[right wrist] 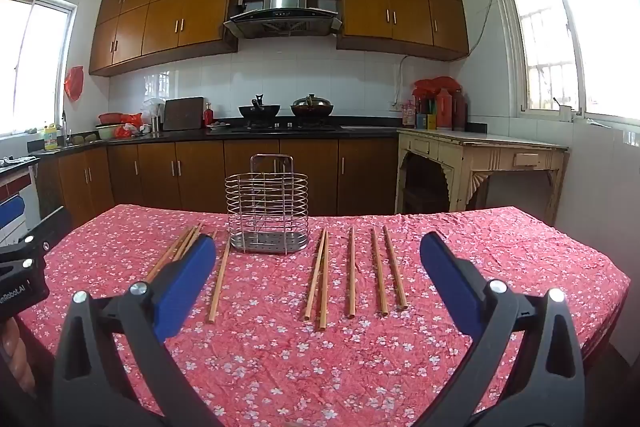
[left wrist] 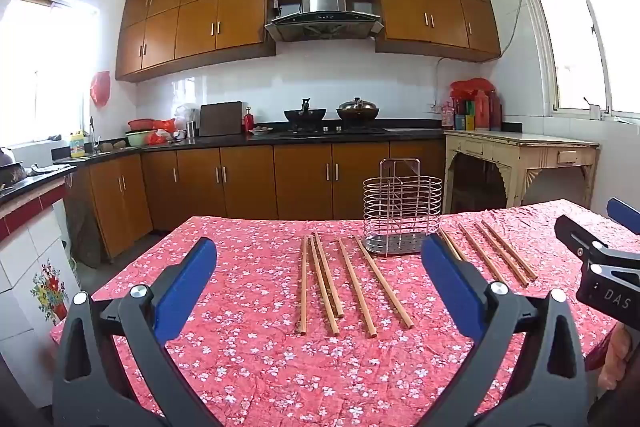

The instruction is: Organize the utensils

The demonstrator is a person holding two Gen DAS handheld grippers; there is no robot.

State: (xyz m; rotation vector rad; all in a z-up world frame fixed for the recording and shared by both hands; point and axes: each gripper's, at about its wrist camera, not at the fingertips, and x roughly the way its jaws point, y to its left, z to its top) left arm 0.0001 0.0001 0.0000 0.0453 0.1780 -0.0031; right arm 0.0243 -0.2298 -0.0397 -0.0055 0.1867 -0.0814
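A wire utensil holder [left wrist: 402, 213] [right wrist: 267, 211] stands upright on the far middle of the table with a red flowered cloth [left wrist: 260, 367] [right wrist: 280, 367]. Several wooden chopsticks lie flat on both sides of it: a left group [left wrist: 340, 283] [right wrist: 218, 283] and a right group [left wrist: 504, 253] [right wrist: 352, 273]. My left gripper [left wrist: 320, 267] is open and empty, held above the near table in front of the left group. My right gripper [right wrist: 318, 263] is open and empty, in front of the right group. The right gripper's side shows at the right edge of the left wrist view [left wrist: 600, 259].
Beyond the table are kitchen cabinets [left wrist: 248, 183], a stove with two woks [left wrist: 332, 115], and a cream side table [left wrist: 520, 155] at the right wall. The table's front right corner [right wrist: 616, 291] drops off near the right gripper.
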